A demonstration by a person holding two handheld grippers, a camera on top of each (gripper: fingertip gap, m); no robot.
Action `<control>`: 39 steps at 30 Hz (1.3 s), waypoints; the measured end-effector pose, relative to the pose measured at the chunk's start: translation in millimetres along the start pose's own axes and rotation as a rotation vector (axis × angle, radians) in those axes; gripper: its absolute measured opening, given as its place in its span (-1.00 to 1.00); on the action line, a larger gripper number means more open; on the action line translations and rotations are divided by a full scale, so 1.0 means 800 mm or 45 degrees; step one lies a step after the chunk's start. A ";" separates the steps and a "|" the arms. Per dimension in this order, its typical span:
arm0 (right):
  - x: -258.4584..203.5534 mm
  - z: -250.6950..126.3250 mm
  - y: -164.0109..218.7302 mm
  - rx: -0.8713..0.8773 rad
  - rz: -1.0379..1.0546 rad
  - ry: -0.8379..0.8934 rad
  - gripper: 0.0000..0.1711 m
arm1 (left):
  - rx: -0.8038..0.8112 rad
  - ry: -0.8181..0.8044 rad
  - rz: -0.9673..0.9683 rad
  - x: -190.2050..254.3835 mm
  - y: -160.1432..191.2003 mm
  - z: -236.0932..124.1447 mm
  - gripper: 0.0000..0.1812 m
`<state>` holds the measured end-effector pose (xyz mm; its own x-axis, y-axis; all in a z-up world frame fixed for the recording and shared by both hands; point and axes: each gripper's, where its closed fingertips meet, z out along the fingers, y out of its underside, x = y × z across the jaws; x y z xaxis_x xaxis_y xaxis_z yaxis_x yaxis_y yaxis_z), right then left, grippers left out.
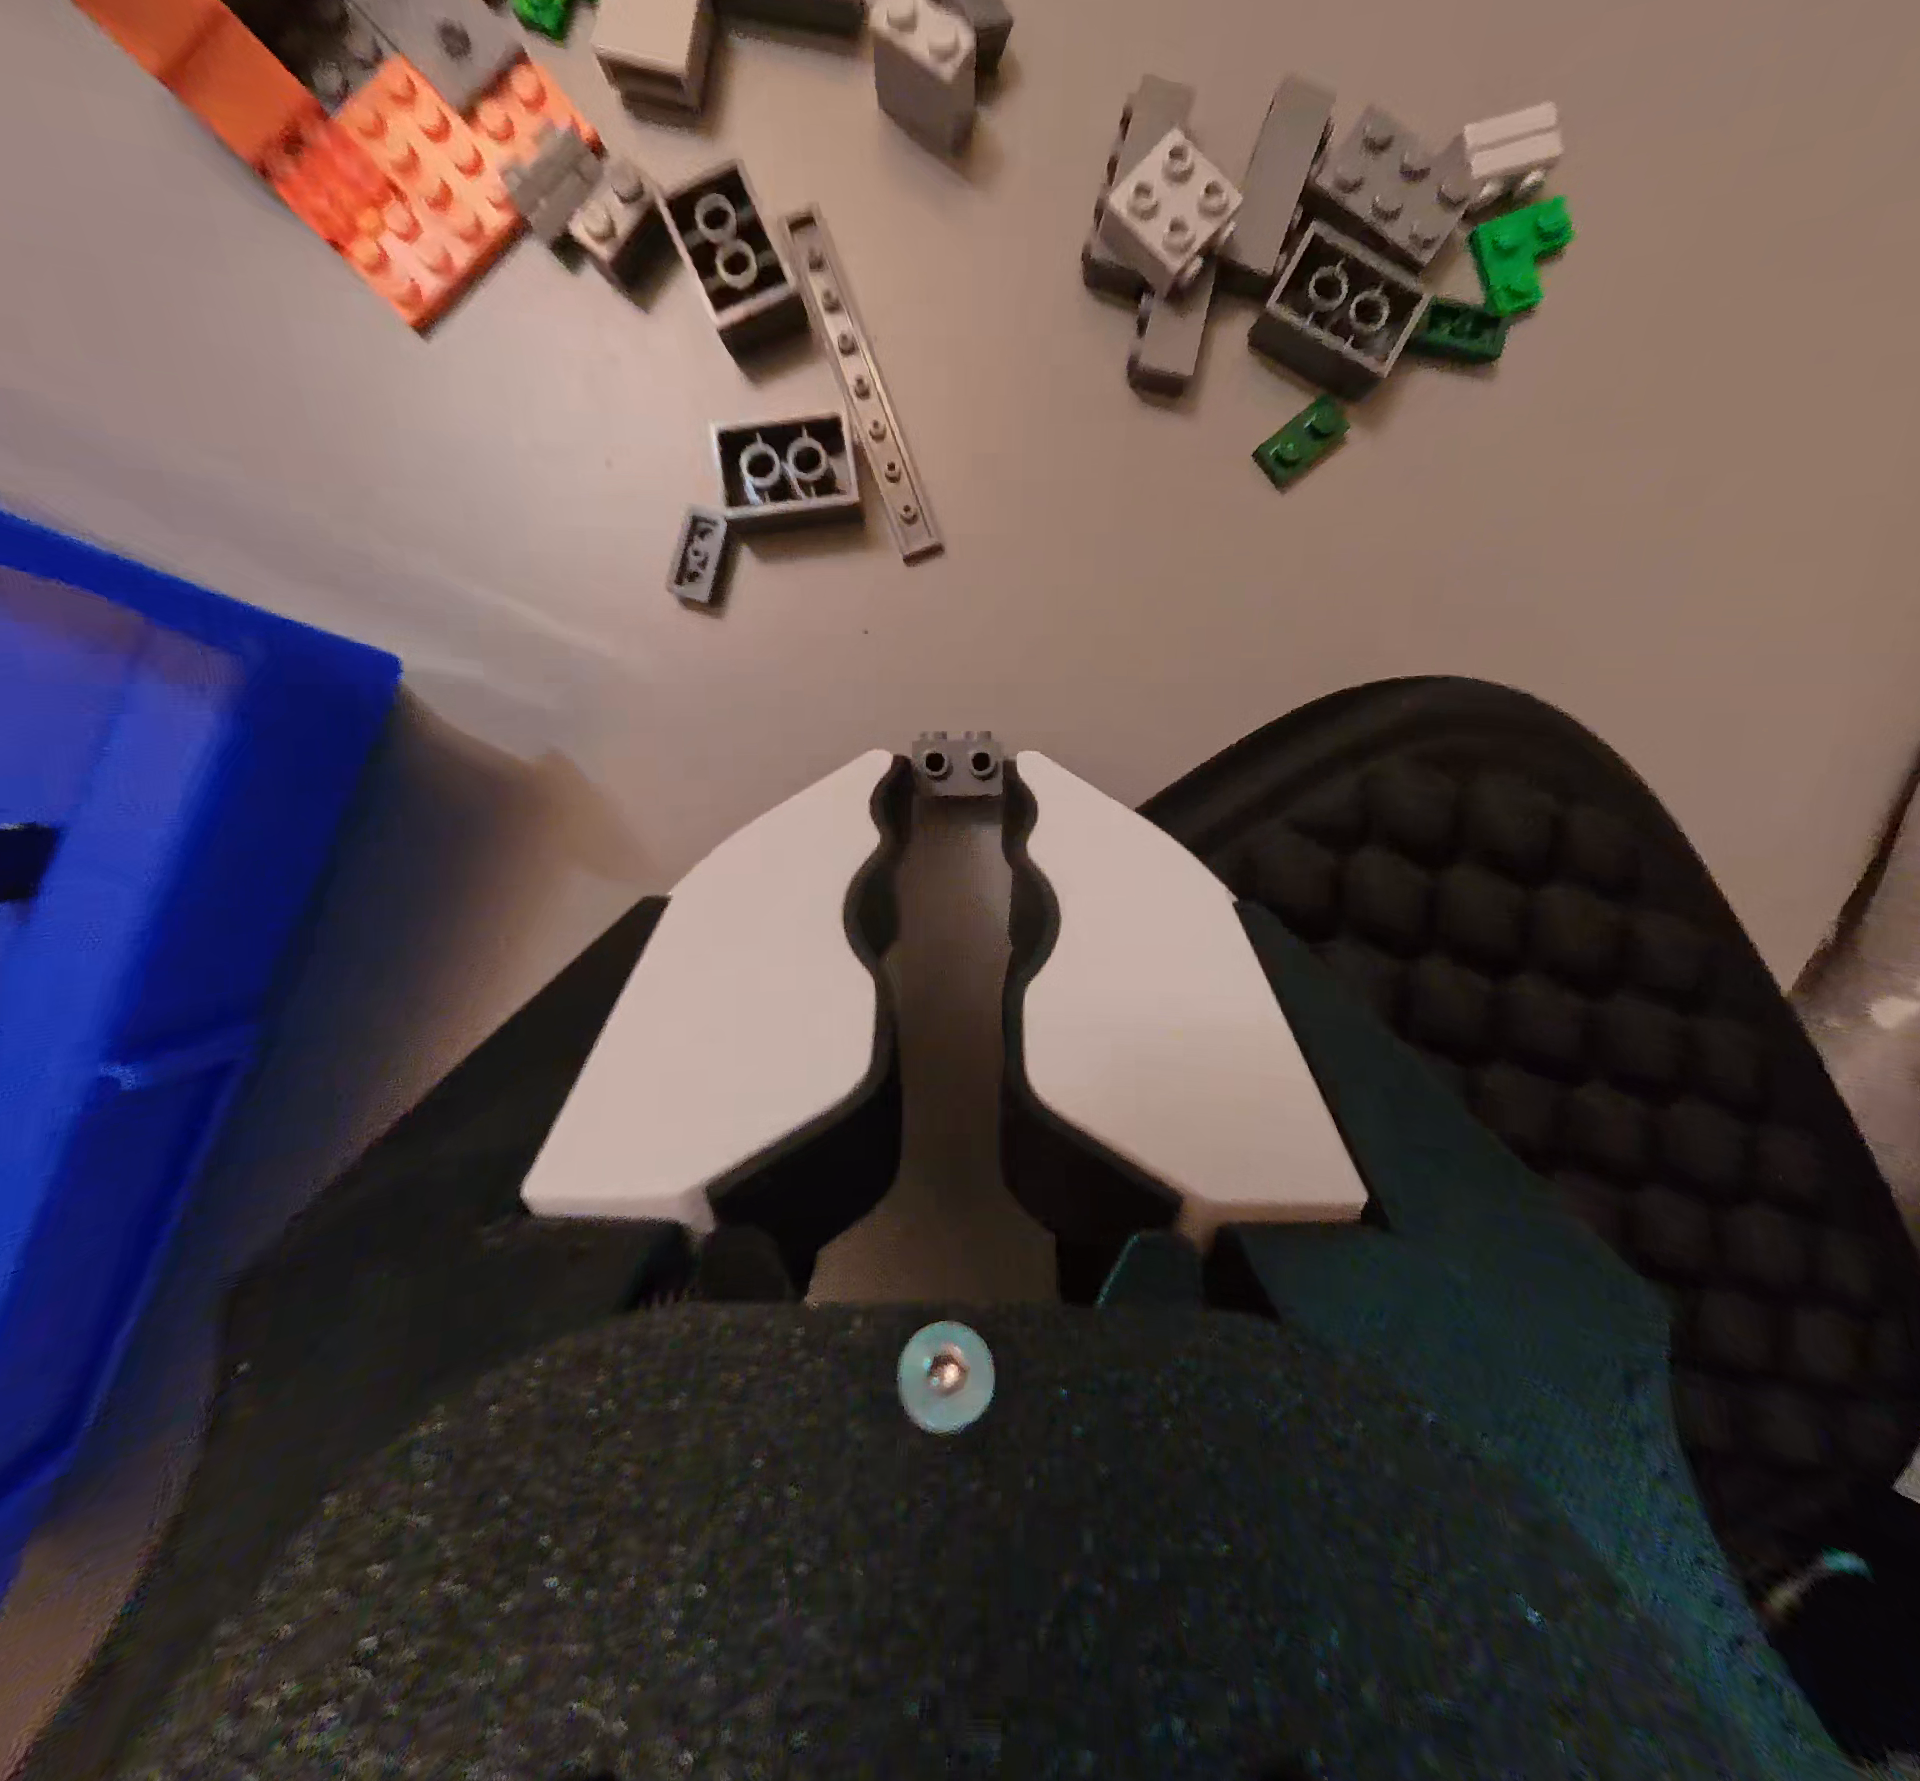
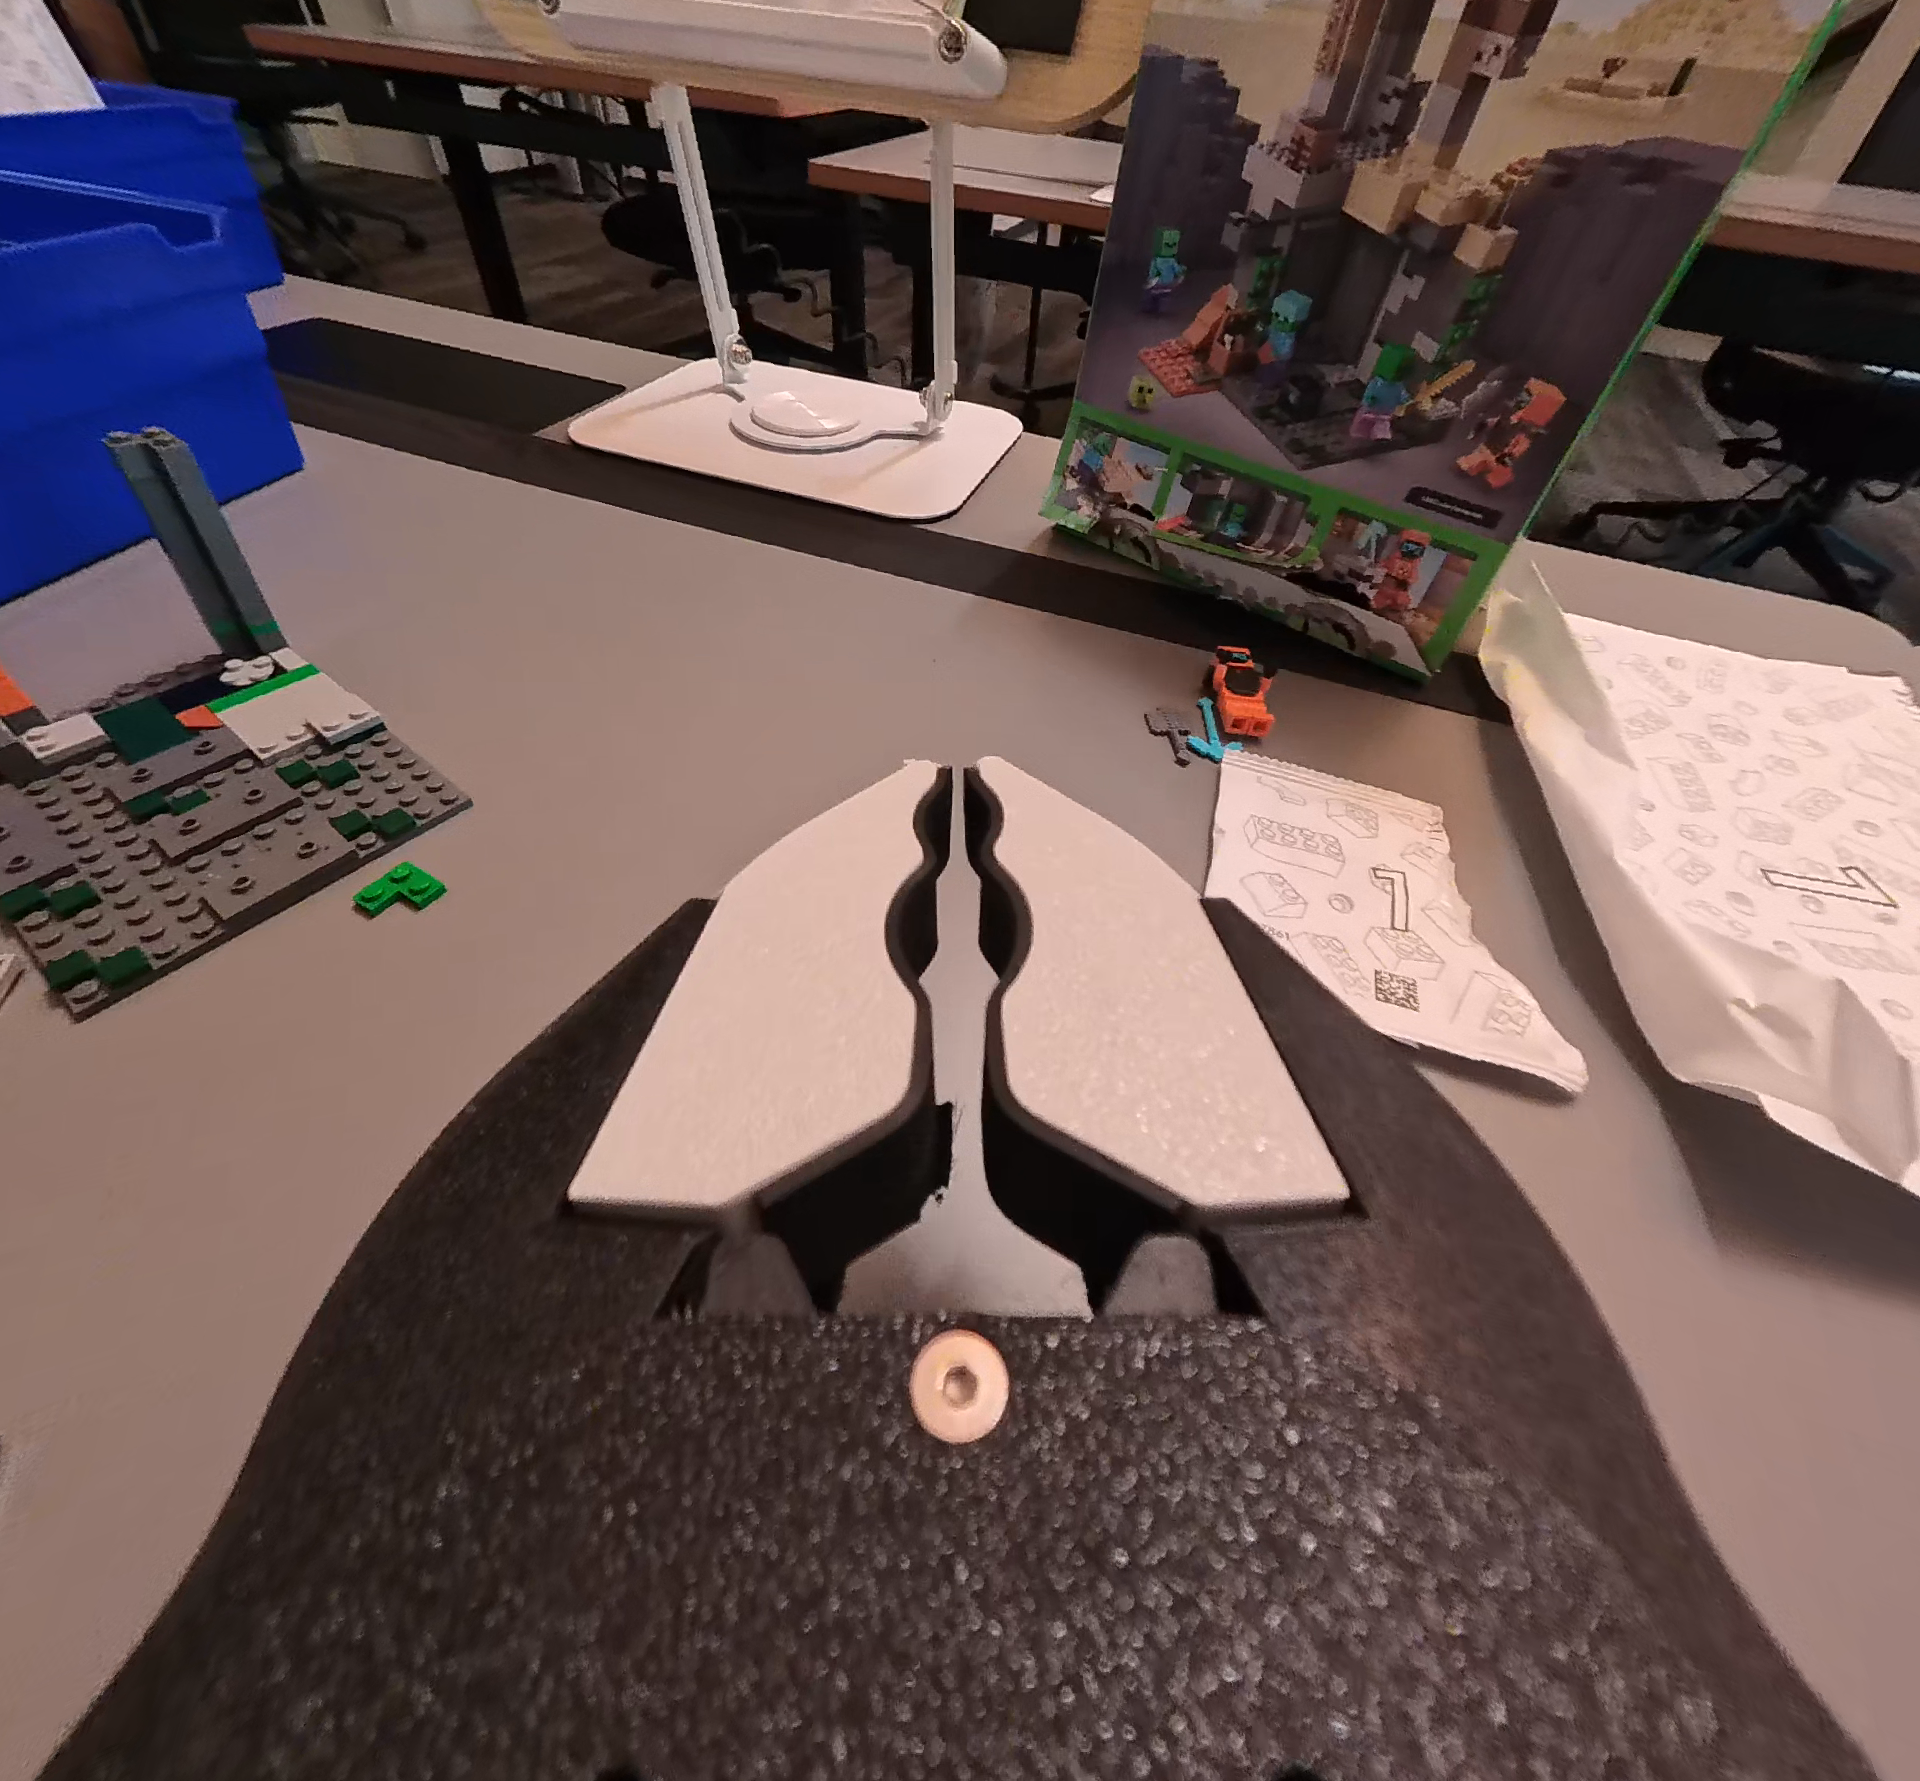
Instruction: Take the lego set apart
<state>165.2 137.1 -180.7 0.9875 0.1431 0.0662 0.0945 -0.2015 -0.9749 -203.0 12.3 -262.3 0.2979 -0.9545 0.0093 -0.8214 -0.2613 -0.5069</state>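
Note:
My left gripper [image 1: 956,775] is shut on a small dark grey brick [image 1: 957,769] held at its fingertips above the grey table. Beyond it lie loose grey bricks [image 1: 787,467] and a second heap of grey and green bricks [image 1: 1340,225]. An orange plate with grey parts [image 1: 416,173] sits at the upper left. My right gripper [image 2: 958,771] is shut and empty, held over the table. In the right wrist view the lego build on a grey baseplate [image 2: 208,848] with a tall grey pillar [image 2: 192,536] stands at the left. A loose green piece [image 2: 400,888] lies beside it.
A blue bin [image 1: 156,900] is left of my left gripper; a black padded object [image 1: 1558,952] is on its right. In the right wrist view: blue bins [image 2: 125,297], a white stand [image 2: 800,432], the set's box [image 2: 1403,329], paper bags [image 2: 1382,921], and an orange figure [image 2: 1242,692]. The left gripper's tips are roughly 40 centimeters from the right gripper's. My right tips are roughly 15 centimeters from the loose green piece [image 2: 400,888].

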 end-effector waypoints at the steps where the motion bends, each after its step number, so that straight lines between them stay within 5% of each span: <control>1: 0.000 0.000 0.000 0.002 -0.004 0.000 -0.98 | 0.045 -0.013 -0.012 -0.003 -0.008 -0.007 -0.82; 8: -0.004 0.001 0.000 -0.008 -0.008 -0.016 -0.97 | 0.317 -0.487 -0.216 -0.124 -0.035 -0.106 -0.82; 13: -0.007 0.001 0.001 -0.012 -0.016 -0.027 -0.97 | 0.290 -0.591 -0.326 -0.165 -0.026 -0.098 -0.69; 24: -0.013 0.004 0.006 -0.034 -0.023 -0.056 -0.97 | 0.341 -0.369 -0.028 -0.065 -0.091 -0.059 -0.66; 32: -0.015 0.002 0.003 -0.028 -0.020 -0.072 -0.96 | 0.061 -0.144 -0.060 -0.025 -0.065 0.029 -0.52; 39: -0.017 0.003 0.004 -0.035 -0.019 -0.088 -0.95 | 0.042 -0.111 -0.112 -0.027 -0.058 0.042 -0.61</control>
<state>151.5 137.1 -185.6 0.9749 0.2127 0.0650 0.1137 -0.2253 -0.9676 -155.1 50.0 -267.7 0.4105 -0.9116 -0.0194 -0.7743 -0.3373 -0.5354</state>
